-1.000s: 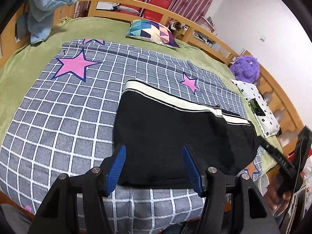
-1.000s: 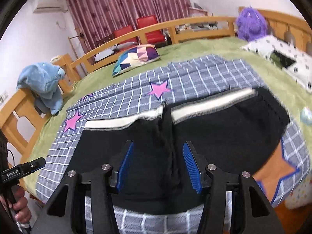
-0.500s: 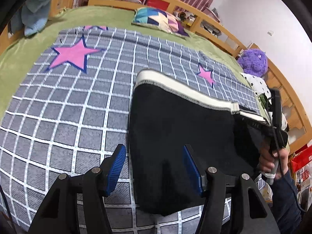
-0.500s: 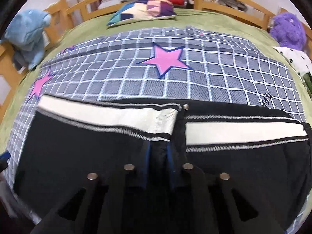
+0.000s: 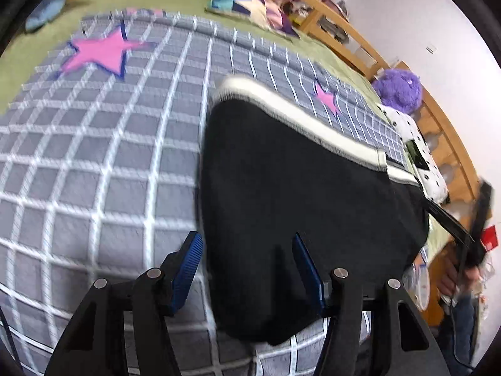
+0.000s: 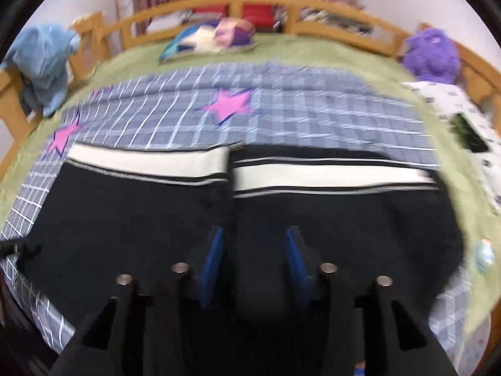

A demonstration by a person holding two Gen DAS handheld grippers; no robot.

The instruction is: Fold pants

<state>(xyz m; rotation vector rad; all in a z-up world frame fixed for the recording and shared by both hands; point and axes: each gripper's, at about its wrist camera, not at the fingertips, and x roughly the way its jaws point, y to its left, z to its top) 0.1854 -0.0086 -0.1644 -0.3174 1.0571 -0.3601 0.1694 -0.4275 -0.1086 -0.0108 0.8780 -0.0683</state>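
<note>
Black pants (image 5: 300, 194) with a white waistband (image 5: 300, 119) lie flat on a grey checked blanket (image 5: 94, 163). My left gripper (image 5: 247, 269) is open, its blue pads straddling the pants' near left edge. In the right wrist view the pants (image 6: 125, 219) spread wide, with the white waistband (image 6: 150, 166) at the far side. My right gripper (image 6: 253, 257) is open and empty over the middle of the pants, near the centre seam. The right gripper and the hand holding it show at the far right of the left wrist view (image 5: 469, 244).
The blanket, with pink stars (image 6: 228, 106), lies on a green bedspread (image 6: 313, 50) inside a wooden bed rail (image 6: 313, 6). A colourful pillow (image 6: 209, 37), a blue plush (image 6: 43, 59), a purple plush (image 6: 432, 56) and a spotted pillow (image 6: 454, 116) sit around the edges.
My right gripper was shut on the pants' middle half a second ago; it has opened and pulled back. My left gripper has moved closer to the pants' left edge.
</note>
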